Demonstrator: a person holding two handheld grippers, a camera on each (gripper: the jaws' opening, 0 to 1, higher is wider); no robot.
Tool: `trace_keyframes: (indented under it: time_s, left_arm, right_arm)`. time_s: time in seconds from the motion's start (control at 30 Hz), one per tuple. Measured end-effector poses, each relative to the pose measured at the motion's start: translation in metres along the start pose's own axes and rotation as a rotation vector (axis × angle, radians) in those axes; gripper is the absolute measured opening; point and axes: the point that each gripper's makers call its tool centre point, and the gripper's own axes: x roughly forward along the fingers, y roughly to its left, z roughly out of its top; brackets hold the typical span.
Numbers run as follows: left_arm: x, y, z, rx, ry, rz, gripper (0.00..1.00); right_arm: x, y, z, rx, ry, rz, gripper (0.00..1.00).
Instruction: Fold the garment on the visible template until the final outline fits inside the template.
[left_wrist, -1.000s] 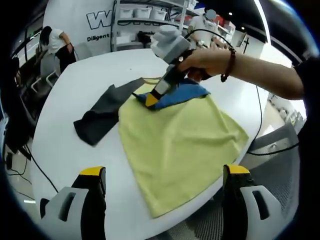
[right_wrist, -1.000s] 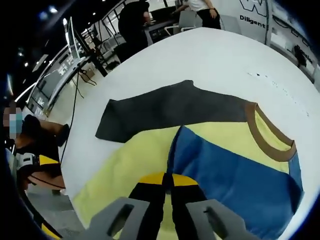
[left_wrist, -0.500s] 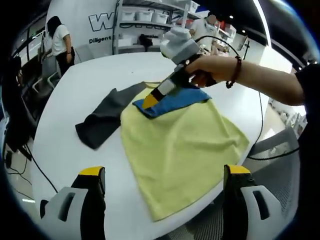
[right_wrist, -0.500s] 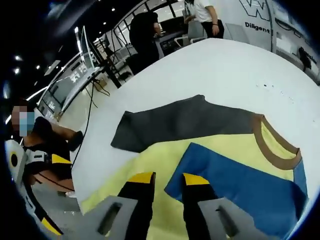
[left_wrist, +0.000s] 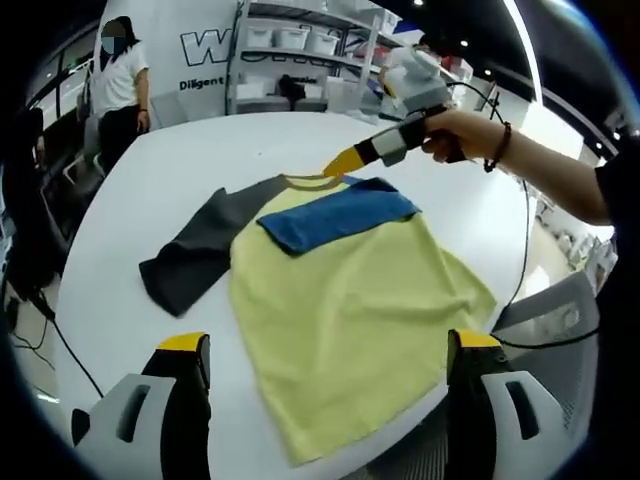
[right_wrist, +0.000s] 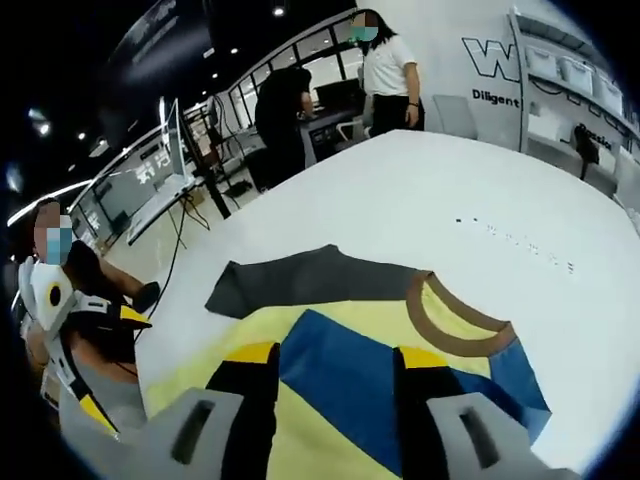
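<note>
A yellow T-shirt (left_wrist: 350, 310) lies flat on the white round table (left_wrist: 150, 150). Its dark grey sleeve (left_wrist: 190, 255) is spread out to the left, and its blue sleeve (left_wrist: 335, 215) is folded across the chest below the brown collar (left_wrist: 308, 181). My left gripper (left_wrist: 328, 340) is open and held back over the shirt's hem, holding nothing. My right gripper (left_wrist: 345, 162), in a person's hand, hovers above the collar. In the right gripper view it (right_wrist: 338, 355) is open over the blue sleeve (right_wrist: 350, 380), with the grey sleeve (right_wrist: 290, 280) and collar (right_wrist: 455, 325) ahead.
The table's edge (left_wrist: 470, 330) runs close to the shirt's right side and hem. A black cable (left_wrist: 520, 230) hangs off that edge. Bare tabletop (right_wrist: 480, 190) stretches beyond the collar. People (right_wrist: 385, 75) stand past the far side, near shelves with boxes (left_wrist: 290, 40).
My right gripper opened, let go of the blue sleeve, and drew back up toward the collar. The blue sleeve now lies folded on the chest. The left gripper stays open.
</note>
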Motion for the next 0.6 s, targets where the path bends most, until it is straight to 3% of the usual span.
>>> trace_keyframes:
  time_s: [0.13, 0.2, 0.37, 0.6]
  left_arm:
    - [0.008, -0.012, 0.001, 0.016, 0.014, -0.038, 0.99]
    - [0.012, -0.018, -0.001, 0.026, 0.024, -0.051, 0.99]
    - [0.016, -0.026, -0.002, 0.038, 0.026, -0.073, 0.99]
    - [0.016, -0.027, -0.004, 0.031, 0.032, -0.075, 0.99]
  right_arm:
    - [-0.019, -0.023, -0.009, -0.038, -0.003, -0.042, 0.47]
    - [-0.026, -0.043, -0.011, -0.095, -0.005, -0.097, 0.46]
    - [-0.039, -0.066, -0.025, -0.131, 0.037, -0.125, 0.48]
    - [-0.051, -0.092, -0.045, -0.001, 0.042, -0.136, 0.48]
